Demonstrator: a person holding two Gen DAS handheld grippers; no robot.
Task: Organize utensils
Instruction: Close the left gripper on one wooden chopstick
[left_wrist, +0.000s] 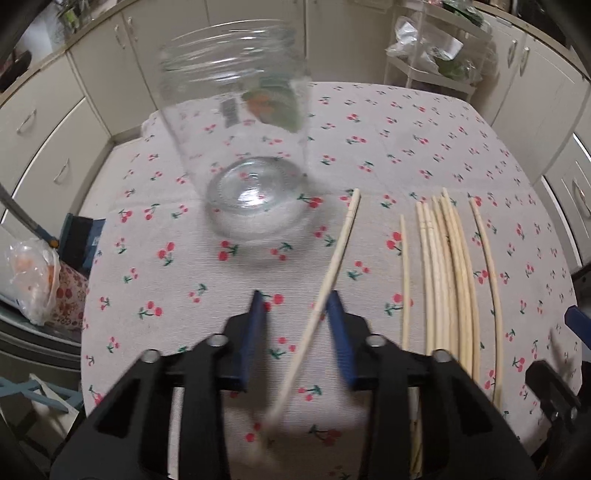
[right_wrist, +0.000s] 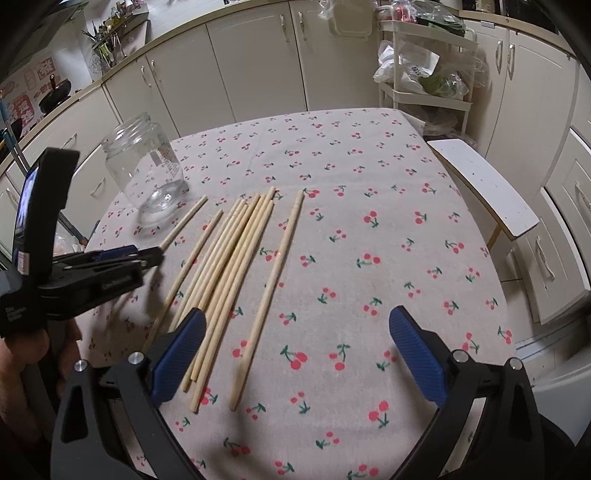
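While one pale wooden chopstick (left_wrist: 334, 258) runs diagonally through the lower centre of the left wrist view, the blue pads of the left gripper (left_wrist: 295, 306) sit on either side of it; the right-hand pad touches the stick, but a clear gap shows between the stick and the left-hand pad, so the jaws are only part closed and not clamped on it. Its far tip points toward the upper right, close to the base of the glass jar (left_wrist: 236, 122), which stands upright and empty at the centre top of that view. The stick's near end is blurred at the bottom of the frame.

To the right of it, the remaining chopsticks (left_wrist: 443, 280) lie roughly parallel on the cherry-print tablecloth (left_wrist: 184, 266), most bunched together, with one single stick on each side of the bunch.

From the right wrist view, the same bundle (right_wrist: 229, 266) fans across the centre left, with one separate chopstick (right_wrist: 273, 288) lying just right of it. The right gripper (right_wrist: 297, 332) hangs over the cloth with its jaws spread wide and nothing between the pads; its left pad overlaps the near ends of the bundle in the picture. The left gripper (right_wrist: 147, 256) shows at the left edge, a person's hand (right_wrist: 22, 354) below it. White cabinets (right_wrist: 240, 62) line the top of the frame.
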